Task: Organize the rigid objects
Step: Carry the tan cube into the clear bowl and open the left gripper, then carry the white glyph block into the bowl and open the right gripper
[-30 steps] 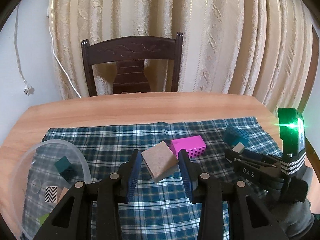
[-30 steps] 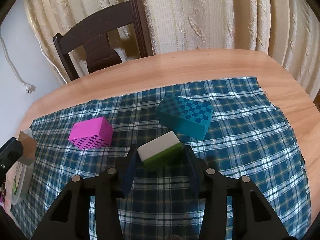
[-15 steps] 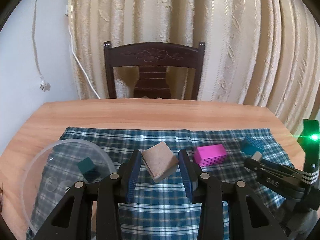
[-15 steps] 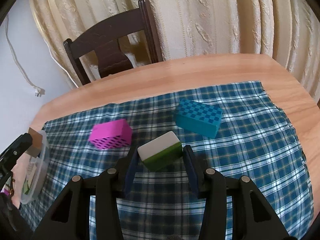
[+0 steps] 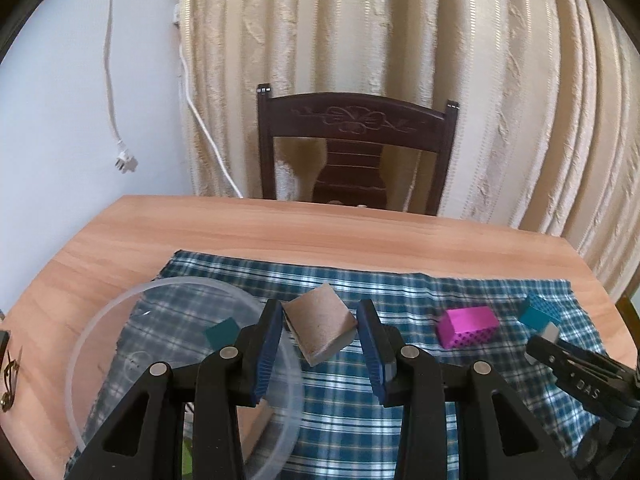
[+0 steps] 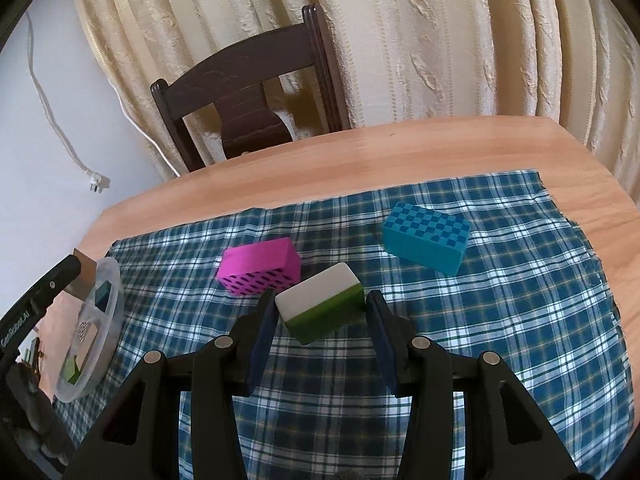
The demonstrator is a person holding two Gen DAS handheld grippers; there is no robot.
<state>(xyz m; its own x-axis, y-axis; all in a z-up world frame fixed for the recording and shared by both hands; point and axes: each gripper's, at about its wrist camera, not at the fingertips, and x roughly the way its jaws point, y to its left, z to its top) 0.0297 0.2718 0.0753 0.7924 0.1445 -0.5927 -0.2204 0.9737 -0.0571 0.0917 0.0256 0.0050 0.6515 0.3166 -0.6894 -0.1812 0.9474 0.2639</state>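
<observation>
My left gripper (image 5: pixel 320 326) is shut on a tan block (image 5: pixel 320 326), held above the right rim of a clear plastic bowl (image 5: pixel 104 320) that holds a teal cube (image 5: pixel 222 332) and other small blocks. My right gripper (image 6: pixel 320 312) is shut on a white-and-green block (image 6: pixel 322 306), lifted over the plaid cloth (image 6: pixel 500 320). A magenta block (image 6: pixel 260 266) and a teal checkered block (image 6: pixel 426 236) lie on the cloth. The right gripper (image 5: pixel 556 350) also shows at the right of the left wrist view, and the left gripper's body (image 6: pixel 36 312) at the left of the right wrist view.
A wooden table (image 5: pixel 280 232) carries the cloth. A dark wooden chair (image 5: pixel 356 152) stands behind the table against a cream curtain. A white cable with a plug (image 5: pixel 126 162) hangs on the wall at left.
The left gripper has carried the tan block leftward and up, over the bowl's rim. The right gripper has lifted the white-and-green block and pulled back from the other blocks.
</observation>
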